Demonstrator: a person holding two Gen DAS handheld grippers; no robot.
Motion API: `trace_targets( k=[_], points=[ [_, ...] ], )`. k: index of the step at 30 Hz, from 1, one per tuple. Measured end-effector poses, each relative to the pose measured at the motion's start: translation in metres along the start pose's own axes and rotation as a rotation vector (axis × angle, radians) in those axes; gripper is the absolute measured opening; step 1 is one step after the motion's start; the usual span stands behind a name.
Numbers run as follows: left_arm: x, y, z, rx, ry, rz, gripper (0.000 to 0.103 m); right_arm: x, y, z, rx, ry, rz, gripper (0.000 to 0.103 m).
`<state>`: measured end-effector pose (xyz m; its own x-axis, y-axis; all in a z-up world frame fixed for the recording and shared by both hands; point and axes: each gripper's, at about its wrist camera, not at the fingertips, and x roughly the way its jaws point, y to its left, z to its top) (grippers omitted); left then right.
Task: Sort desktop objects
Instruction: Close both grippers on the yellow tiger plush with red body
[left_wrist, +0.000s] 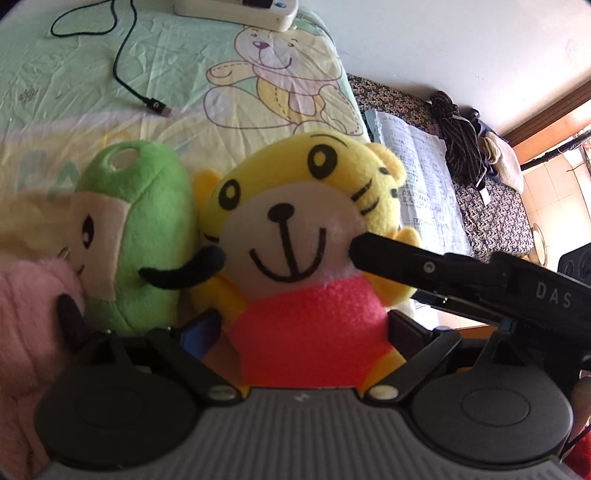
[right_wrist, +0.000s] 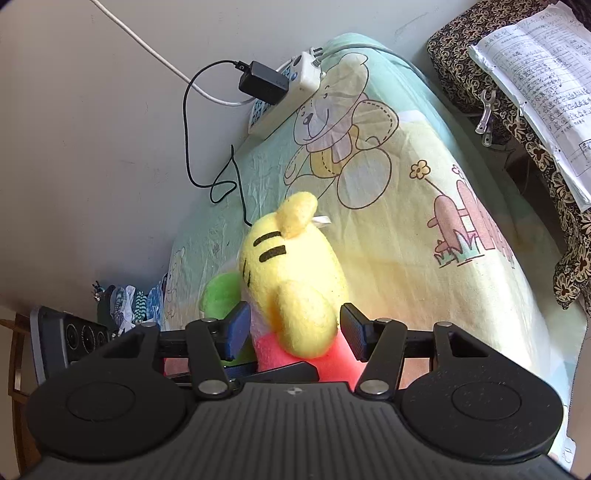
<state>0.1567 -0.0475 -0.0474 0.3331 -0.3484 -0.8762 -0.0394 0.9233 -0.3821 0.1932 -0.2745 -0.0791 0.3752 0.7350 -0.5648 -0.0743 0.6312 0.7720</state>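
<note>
Two grippers bracket one tiger toy (left_wrist: 295, 236) | it sits at 3 o'clock of the green toy (left_wrist: 140, 229), touching | left gripper (left_wrist: 306, 332) spread, pads clear of its red belly | right gripper (right_wrist: 295, 332) likewise around its arm | soft, light, squashy: you'd pinch the torso, not an ear.

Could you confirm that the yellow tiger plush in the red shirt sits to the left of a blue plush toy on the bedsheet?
Not quite: the neighbouring plush toy is green, not blue, and the yellow tiger plush sits to its right, as the left wrist view shows. Both are on the bedsheet.
</note>
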Motion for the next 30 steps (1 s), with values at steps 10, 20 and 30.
trace_targets(
  k=[10, 20, 30],
  points=[
    [0.007, -0.008, 0.006, 0.076, -0.022, 0.042, 0.096, 0.019, -0.007, -0.001, 0.020, 0.048, 0.038, 0.060],
    [-0.003, -0.031, -0.013, 0.162, -0.038, 0.031, 0.083, 0.006, -0.008, -0.013, 0.063, 0.048, 0.074, 0.047],
    [-0.039, -0.060, -0.073, 0.260, -0.024, -0.048, 0.080, -0.044, 0.004, -0.055, 0.067, -0.013, 0.033, 0.045]
  ],
)
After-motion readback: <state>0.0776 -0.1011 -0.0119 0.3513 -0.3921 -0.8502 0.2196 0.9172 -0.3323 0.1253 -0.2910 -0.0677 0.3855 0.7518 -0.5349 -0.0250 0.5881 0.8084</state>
